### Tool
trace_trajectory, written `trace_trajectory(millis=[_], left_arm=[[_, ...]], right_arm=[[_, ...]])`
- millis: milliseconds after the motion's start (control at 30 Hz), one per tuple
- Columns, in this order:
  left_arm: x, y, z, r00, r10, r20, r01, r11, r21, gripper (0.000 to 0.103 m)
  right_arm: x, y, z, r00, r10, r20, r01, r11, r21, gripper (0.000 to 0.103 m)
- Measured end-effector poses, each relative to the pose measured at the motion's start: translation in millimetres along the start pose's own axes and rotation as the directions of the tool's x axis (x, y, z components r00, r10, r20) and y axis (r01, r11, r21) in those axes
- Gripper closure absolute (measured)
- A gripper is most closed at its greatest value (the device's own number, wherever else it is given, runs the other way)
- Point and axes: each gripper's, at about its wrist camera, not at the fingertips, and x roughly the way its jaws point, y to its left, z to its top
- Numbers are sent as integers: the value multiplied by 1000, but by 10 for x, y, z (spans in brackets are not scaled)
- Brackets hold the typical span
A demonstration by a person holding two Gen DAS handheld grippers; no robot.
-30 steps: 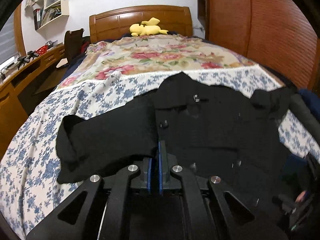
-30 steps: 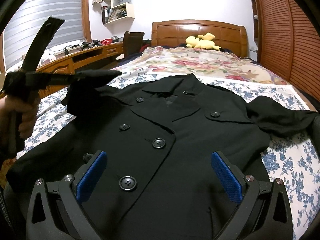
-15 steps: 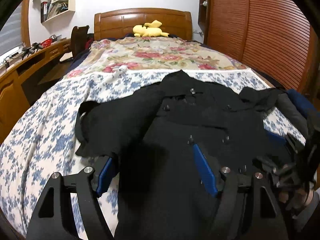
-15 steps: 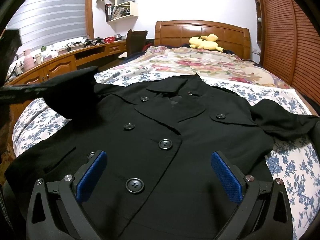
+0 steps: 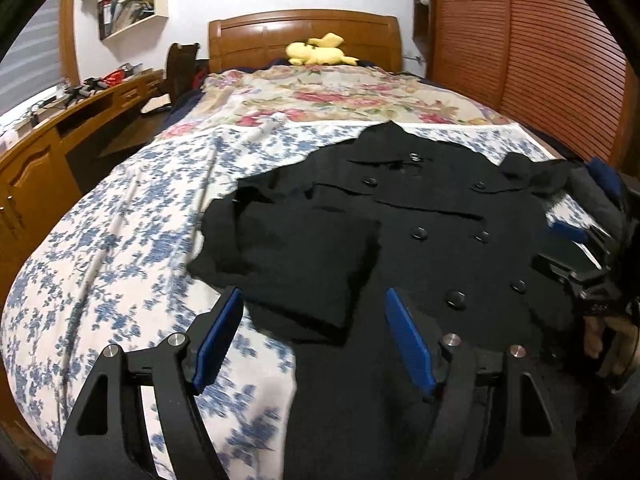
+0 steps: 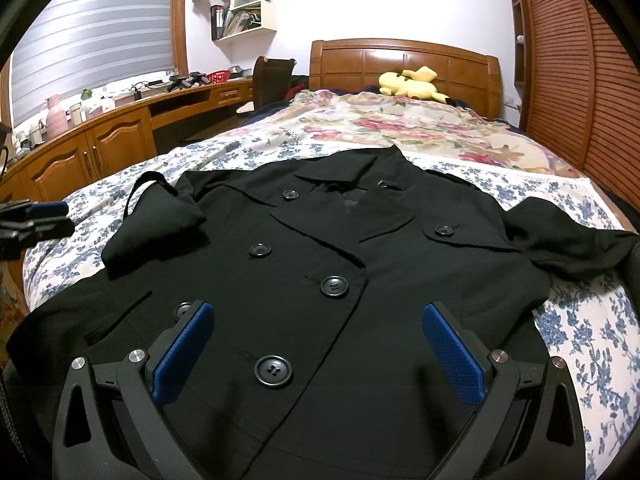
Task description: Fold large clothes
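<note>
Black coat (image 6: 320, 280) — flat on floral bed (image 6: 580, 340), buttons up, left sleeve (image 6: 156, 228) folded inward. Left tool (image 5: 312, 340) and right tool (image 6: 316, 344) — both spread, holding nothing.

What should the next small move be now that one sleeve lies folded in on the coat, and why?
Probably take the right gripper, open and empty over the coat, to the other sleeve and fold it inward. That sleeve lies spread out on the bedsheet, while the near sleeve is already folded.
</note>
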Motion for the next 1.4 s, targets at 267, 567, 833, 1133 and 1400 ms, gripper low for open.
trace_trajectory(millis=[267,567,833,1133,1400], left_arm=[[474,364,119,999,35,-42,-37,998,-58,29],[1062,775,81,977,101,-186,-132,978,-161,28],[1323,928,48,963,-13,-268,-60,963,-261,42],[1168,675,269,971,42,-235,-87,979,-186,92],[506,80,783,996,79,-42,-82,993,-81,94]], right_arm=[[16,13,-1,1000,-6,-4,5,1000,-17,0],[23,-8,11,1000,7,-9,-7,1000,-18,0],[43,-21,21,1000,18,-11,-18,1000,-22,0],[-33,-41,-6,1000,21,8,-21,1000,-19,0],[-209,-162,-87,999,-8,35,8,1000,-2,0]])
